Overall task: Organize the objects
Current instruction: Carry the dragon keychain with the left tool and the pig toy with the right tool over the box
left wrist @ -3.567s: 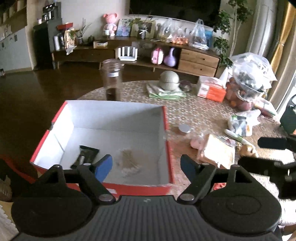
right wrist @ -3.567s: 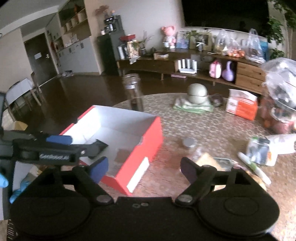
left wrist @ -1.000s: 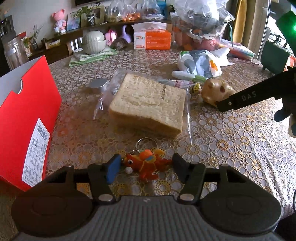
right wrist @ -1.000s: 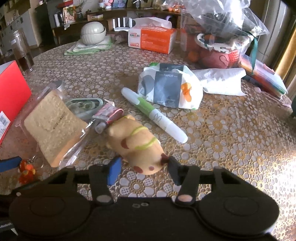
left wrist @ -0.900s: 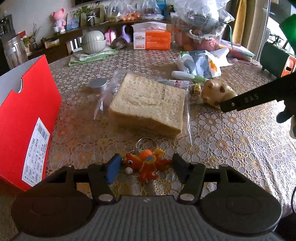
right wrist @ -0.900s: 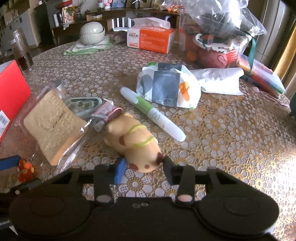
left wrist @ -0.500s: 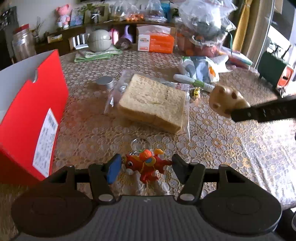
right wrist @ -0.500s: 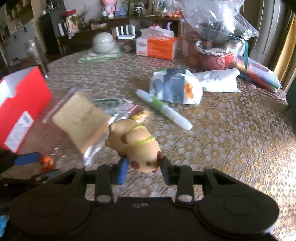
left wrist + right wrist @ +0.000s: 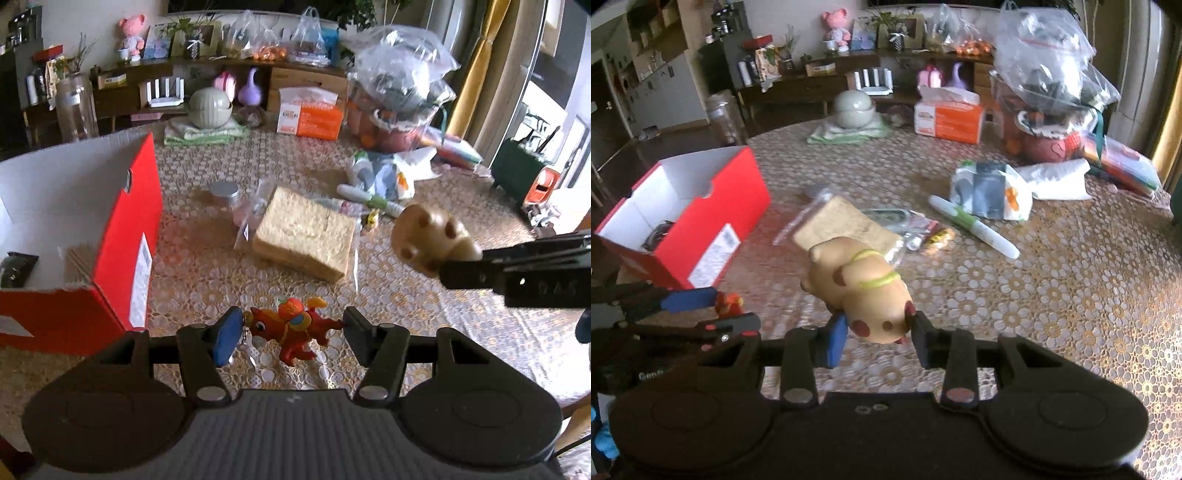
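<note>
**Both toys off the table, box next**

Lace-patterned cloth covers the round table (image 9: 1071,288), still littered with a bagged slice of bread (image 9: 306,232), a green-and-white marker (image 9: 975,226) and a small silver tin (image 9: 224,192). A second ago the two toys lay on that cloth; now both hang clear of it. The left gripper (image 9: 291,326) is clamped end to end on the red horse keychain (image 9: 291,325), its ring dangling by the blue pad. The right gripper (image 9: 878,328) has just been closing its jaws, and they now pinch the spotted tan pig toy (image 9: 864,291) at its rear, snout pointing away. Seen from the left wrist camera, the pig floats above the cloth to the right of the bread.

The red shoebox (image 9: 701,236) stands open at the left, a dark packet already inside. My reading: pickup is finished for both items, and what remains is carrying them across and letting go over the box
</note>
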{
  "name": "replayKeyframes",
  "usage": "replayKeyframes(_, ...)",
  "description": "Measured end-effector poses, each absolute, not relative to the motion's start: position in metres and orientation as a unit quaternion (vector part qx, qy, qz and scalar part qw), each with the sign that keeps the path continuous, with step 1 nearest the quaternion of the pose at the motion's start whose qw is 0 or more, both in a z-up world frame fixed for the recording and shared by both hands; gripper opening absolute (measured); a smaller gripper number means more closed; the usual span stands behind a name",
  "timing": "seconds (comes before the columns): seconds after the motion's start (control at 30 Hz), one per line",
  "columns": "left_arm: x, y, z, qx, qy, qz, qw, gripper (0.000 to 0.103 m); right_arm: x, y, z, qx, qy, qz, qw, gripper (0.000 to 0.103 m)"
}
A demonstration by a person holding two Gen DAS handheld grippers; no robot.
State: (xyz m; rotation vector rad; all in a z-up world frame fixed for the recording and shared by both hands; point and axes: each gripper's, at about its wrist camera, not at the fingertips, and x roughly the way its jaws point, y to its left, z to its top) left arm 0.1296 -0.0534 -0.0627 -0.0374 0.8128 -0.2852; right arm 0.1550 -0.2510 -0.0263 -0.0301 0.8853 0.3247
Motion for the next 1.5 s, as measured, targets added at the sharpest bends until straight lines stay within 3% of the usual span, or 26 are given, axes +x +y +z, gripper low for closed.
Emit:
replayKeyframes(0.83,0.141,0.065,0.035,0.013,0.306,-0.095,0.947,0.059,0.163,-0.123,0.042,-0.090,0.370,0.232,0.895,0.037)
replayKeyframes(1.5,0.212,0.177,-0.015,0.025,0.369,0.008,0.929,0.059,0.219,0.014,0.007,-0.158,0.385,0.285,0.863,0.037)
